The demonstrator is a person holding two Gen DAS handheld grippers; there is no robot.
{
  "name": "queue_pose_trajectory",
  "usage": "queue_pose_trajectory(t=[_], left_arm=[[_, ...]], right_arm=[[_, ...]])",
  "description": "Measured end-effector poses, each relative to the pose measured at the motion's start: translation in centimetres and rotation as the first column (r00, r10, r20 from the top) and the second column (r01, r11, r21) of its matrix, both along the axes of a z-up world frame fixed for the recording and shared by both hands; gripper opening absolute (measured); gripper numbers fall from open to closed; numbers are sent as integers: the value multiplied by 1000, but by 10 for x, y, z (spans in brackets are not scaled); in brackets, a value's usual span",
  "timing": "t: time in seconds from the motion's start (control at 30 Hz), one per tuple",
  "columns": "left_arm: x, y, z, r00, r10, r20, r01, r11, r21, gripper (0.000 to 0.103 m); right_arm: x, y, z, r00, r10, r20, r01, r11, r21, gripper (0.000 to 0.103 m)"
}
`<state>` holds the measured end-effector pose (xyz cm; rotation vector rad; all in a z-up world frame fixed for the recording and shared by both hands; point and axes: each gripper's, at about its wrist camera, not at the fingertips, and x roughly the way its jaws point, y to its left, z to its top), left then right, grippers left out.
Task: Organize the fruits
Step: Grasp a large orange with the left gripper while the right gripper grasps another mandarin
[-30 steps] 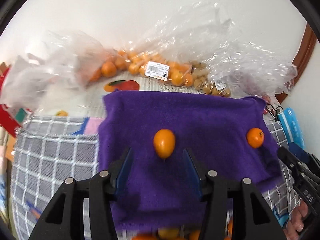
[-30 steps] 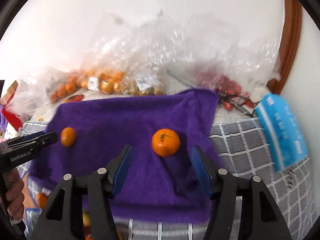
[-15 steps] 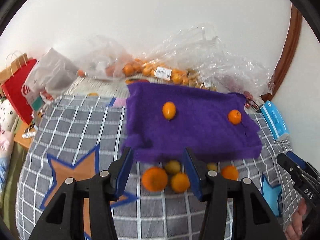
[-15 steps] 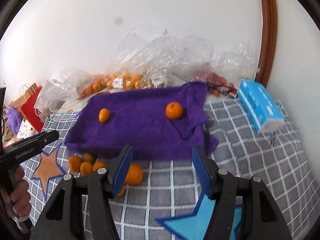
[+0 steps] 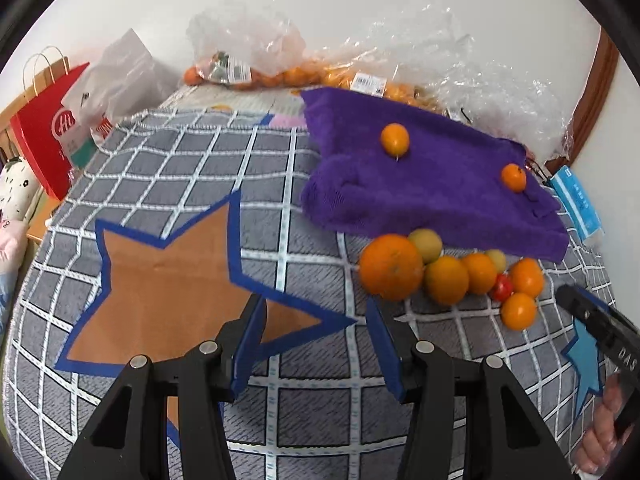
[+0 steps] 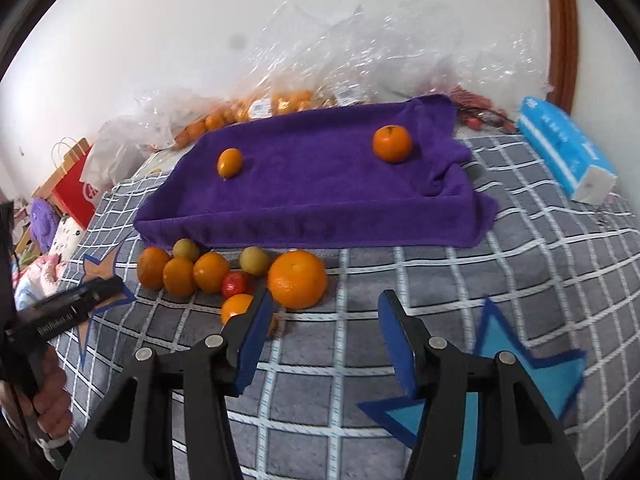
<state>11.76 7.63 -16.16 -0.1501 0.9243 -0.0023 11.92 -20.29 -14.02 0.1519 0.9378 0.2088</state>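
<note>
Now both tongs released, empty: left tongs (image 5: 316, 344) pulled back from purple towel (image 6: 320, 184); right tongs (image 6: 324, 336) just narrowing, nothing between. Two fruits sit on towel; loose fruit pile (image 6: 224, 272) beside its near edge, on checked blanket (image 6: 520, 264), awaits sorting.

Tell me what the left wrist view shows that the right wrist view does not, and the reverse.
Only the left wrist view shows the large orange star on the blanket and the left gripper, jaws open and empty. Only the right wrist view shows the purple plush and the right gripper, its jaws just closing a little, nothing between them. Both show the purple towel with two fruits, the fruit pile and the blue pack.
</note>
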Motion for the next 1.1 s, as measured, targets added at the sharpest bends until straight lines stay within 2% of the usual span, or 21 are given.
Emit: queue_pose_trajectory(t=[0.1, 0.2, 0.3, 0.47, 0.6, 0.83, 0.93, 1.1], left_arm=[[0, 1, -3, 1000, -23, -3, 23, 999, -41, 50], [0, 3, -3, 999, -32, 0, 32, 998, -54, 50], [0, 2, -1, 998, -60, 6, 60, 996, -69, 50], [6, -8, 3, 994, -105, 12, 106, 991, -87, 50], [14, -13, 5, 993, -110, 31, 113, 988, -107, 50], [28, -19, -1, 992, -123, 18, 124, 983, -138, 49], [33, -19, -6, 992, -126, 4, 124, 975, -182, 44], [34, -19, -9, 992, -123, 3, 121, 973, -195, 40]], right_arm=[[9, 9, -5, 1000, 7, -1, -7, 1000, 7, 54], [22, 13, -12, 999, 12, -30, -11, 999, 31, 45], [32, 18, -16, 999, 20, -47, -18, 999, 36, 44], [40, 23, -26, 997, 28, -78, -29, 999, -13, 45], [38, 14, -27, 996, 35, -83, -32, 999, 35, 40], [21, -7, -17, 999, 6, -42, -6, 1000, -10, 40], [15, -17, -20, 999, -6, -42, 5, 1000, -17, 40], [7, -25, -27, 999, -14, -37, 13, 1000, -18, 40]])
